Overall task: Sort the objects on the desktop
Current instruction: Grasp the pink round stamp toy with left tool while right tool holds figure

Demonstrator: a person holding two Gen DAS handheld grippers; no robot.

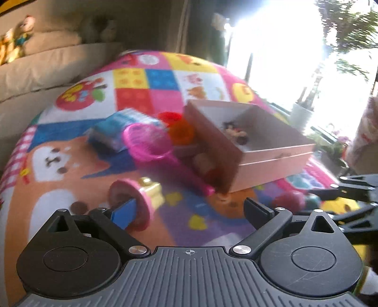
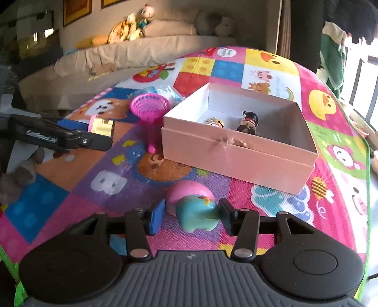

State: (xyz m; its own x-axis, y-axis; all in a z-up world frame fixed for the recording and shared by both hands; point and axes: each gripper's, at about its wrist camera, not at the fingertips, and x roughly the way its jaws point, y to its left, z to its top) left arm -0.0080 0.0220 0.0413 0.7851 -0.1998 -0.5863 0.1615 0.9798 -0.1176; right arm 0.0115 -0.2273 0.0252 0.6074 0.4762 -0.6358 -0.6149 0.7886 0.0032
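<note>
A pale pink box [image 2: 236, 160] sits on a cartoon-patchwork mat [image 2: 70, 200] (pink, blue, yellow, purple squares).

Colourful patchwork play mat [image 2: 330, 132] spread underfoot, printed with cartoon animals, ducks and bright squares. Behind it, a long beige sofa [image 2: 132, 56] with loose cushions, stuffed toys [image 2: 128, 26] heaped on its back. Framed pictures [image 2: 76, 10] on the pale wall above. At right, a tall window [image 1: 278, 47] blazing with overexposed daylight, leafy branches outside, a white plant pot [image 1: 301, 114] on the sill. Dark curtain [image 2: 304, 35] beside the window.
</note>
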